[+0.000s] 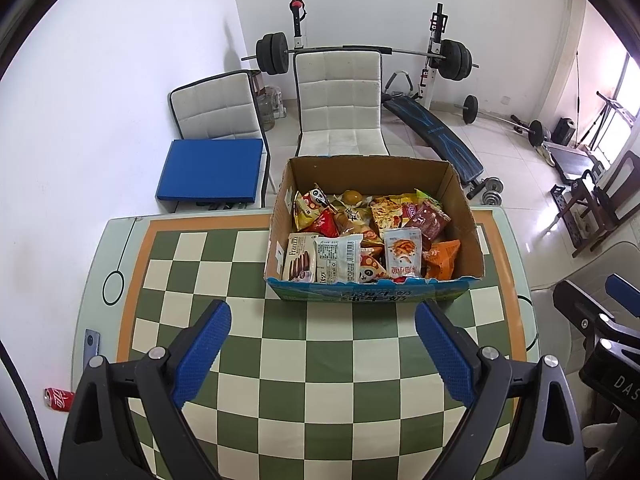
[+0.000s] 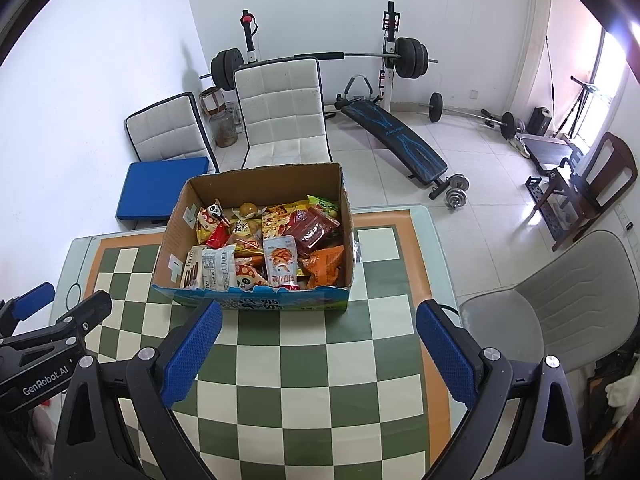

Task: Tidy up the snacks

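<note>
A green-and-cream checkered table (image 1: 320, 360) stands in a white-walled room with gym gear. Nearest, the left gripper (image 1: 323, 320) and right gripper (image 2: 319, 320) each hover over bare squares, blue pads spread wide with nothing between them. At twelve o'clock from both sits the open cardboard box (image 1: 468, 232), packed with snack packets (image 1: 404, 254), a Franzzi biscuit pack (image 1: 298, 258) at its near-left corner; farther off at twelve o'clock stand two white chairs (image 1: 340, 100) and a barbell rack (image 1: 436, 48).
</note>
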`<action>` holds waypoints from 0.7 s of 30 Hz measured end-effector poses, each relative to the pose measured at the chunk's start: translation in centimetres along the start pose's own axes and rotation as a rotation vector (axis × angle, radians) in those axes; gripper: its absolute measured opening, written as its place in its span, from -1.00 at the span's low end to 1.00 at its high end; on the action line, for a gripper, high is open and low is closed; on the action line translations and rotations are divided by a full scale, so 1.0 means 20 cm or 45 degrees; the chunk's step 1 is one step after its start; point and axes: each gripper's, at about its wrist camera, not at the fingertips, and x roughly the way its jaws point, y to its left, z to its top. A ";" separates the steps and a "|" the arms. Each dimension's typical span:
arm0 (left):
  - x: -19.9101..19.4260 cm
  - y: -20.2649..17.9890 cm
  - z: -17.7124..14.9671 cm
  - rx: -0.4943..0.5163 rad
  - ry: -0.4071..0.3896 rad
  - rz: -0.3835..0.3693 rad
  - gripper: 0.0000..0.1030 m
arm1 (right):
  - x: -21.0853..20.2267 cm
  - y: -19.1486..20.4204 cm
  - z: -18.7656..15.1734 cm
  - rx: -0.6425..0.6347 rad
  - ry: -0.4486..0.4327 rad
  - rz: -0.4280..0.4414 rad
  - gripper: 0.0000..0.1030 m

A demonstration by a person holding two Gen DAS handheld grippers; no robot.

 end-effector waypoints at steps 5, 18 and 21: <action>0.00 0.00 0.00 0.000 0.001 -0.003 0.83 | -0.01 -0.01 -0.01 0.005 -0.001 -0.003 0.93; 0.00 -0.04 0.00 0.026 -0.009 -0.026 0.83 | -0.04 -0.06 -0.02 0.010 -0.010 -0.014 0.94; 0.01 -0.05 0.00 0.029 -0.009 -0.022 0.83 | -0.04 -0.06 -0.02 0.011 -0.010 -0.015 0.94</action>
